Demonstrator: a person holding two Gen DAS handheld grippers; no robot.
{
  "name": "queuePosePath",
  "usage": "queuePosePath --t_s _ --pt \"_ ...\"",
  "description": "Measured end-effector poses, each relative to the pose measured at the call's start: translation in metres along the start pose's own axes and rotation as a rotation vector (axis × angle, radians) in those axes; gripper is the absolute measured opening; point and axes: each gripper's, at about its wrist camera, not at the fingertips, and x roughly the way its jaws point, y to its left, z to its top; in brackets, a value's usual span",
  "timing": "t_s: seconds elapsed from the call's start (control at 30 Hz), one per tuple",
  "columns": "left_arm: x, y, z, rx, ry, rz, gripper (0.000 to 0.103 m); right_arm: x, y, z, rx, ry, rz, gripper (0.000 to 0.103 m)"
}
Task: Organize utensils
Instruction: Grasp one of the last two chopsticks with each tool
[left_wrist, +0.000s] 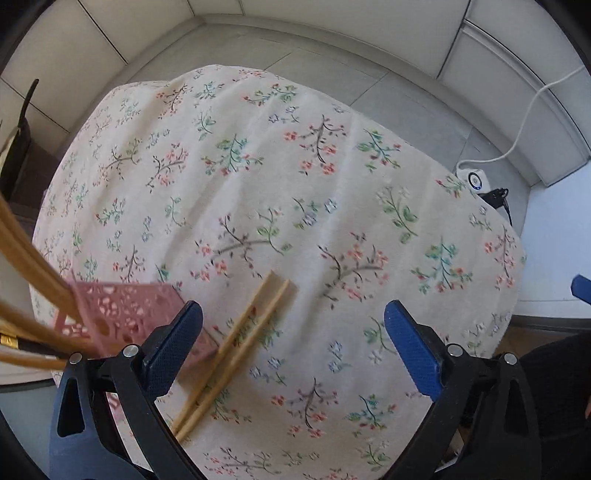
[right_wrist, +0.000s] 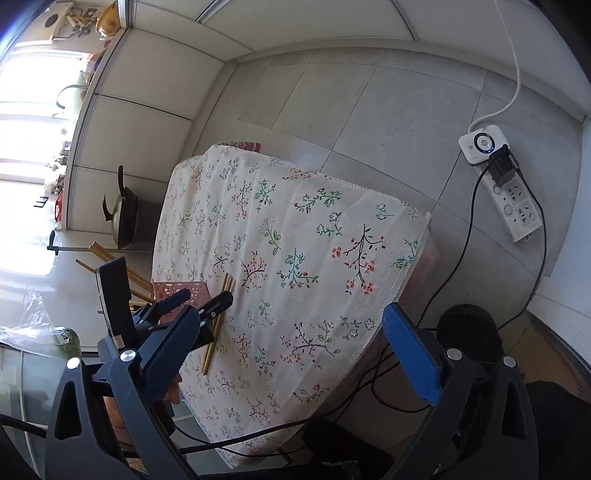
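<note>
Grey floor tiles and white wall panels are surrounding a small surface that is wearing a cream cloth printed with flowers. Pale wooden chopsticks are lying loose on the cloth at about seven o'clock in the left wrist view, their tips pointing toward one o'clock. Just beside them, at nine o'clock, a pink perforated plastic utensil holder is standing with more wooden utensils leaning out of it. The left hand-held gripper is hovering over the loose chopsticks with its blue fingers spread wide and nothing between them. The right hand-held gripper is hanging farther back at five o'clock, likewise released and empty. Judging by this, the pickup is just beginning: the left hand-held gripper is needing to drop lower, straddle the sticks crosswise and pinch them before carrying them to the holder.
</note>
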Motion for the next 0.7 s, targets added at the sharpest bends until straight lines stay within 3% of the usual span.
queuePosePath --t_s 0.33,0.53,0.6,0.7 --pt "0.007 -0.016 0.007 0.068 -0.006 0.002 0.090 0.002 -0.003 0.003 0.014 0.018 0.001 0.096" --pt "0.047 -0.015 -0.001 0.088 0.058 0.039 0.093 0.003 -0.004 0.003 0.020 0.030 -0.002 0.096" --pt "0.046 -0.010 -0.007 0.060 0.094 -0.065 0.087 0.004 -0.006 0.004 0.033 0.035 0.002 0.096" --pt "0.037 -0.019 -0.025 0.088 0.130 -0.114 0.079 0.004 -0.007 0.005 0.036 0.033 -0.001 0.096"
